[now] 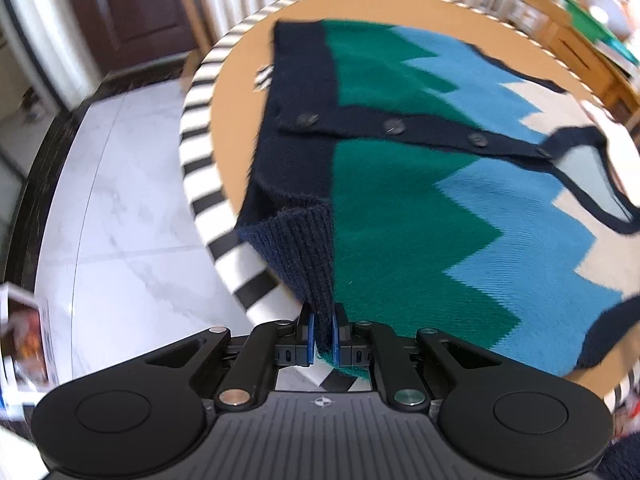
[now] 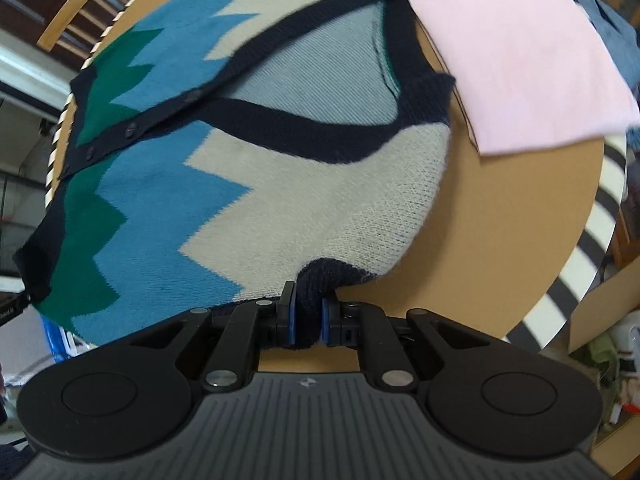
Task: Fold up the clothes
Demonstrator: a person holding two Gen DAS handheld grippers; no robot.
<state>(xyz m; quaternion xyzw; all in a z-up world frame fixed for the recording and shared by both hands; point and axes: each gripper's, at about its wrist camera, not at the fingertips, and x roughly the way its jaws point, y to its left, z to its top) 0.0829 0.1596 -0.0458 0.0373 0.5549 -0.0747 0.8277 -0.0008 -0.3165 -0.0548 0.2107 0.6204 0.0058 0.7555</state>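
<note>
A knitted cardigan (image 1: 420, 208) with green, blue and cream zigzag bands, navy trim and dark buttons lies spread on a round tan table (image 1: 240, 92). My left gripper (image 1: 323, 334) is shut on the navy ribbed hem corner near the table's edge, and that corner is lifted off the top. In the right wrist view the same cardigan (image 2: 280, 184) fills the middle. My right gripper (image 2: 307, 326) is shut on a navy ribbed edge at the cream end, also raised. The rest of the garment still rests on the table (image 2: 500, 216).
A pink cloth (image 2: 512, 48) lies on the table beyond the cardigan's neckline, with a blue garment (image 2: 612, 28) behind it. The table rim (image 1: 200, 152) is striped black and white. White marble floor (image 1: 132, 208) lies below. Wooden chairs (image 1: 576, 40) stand behind.
</note>
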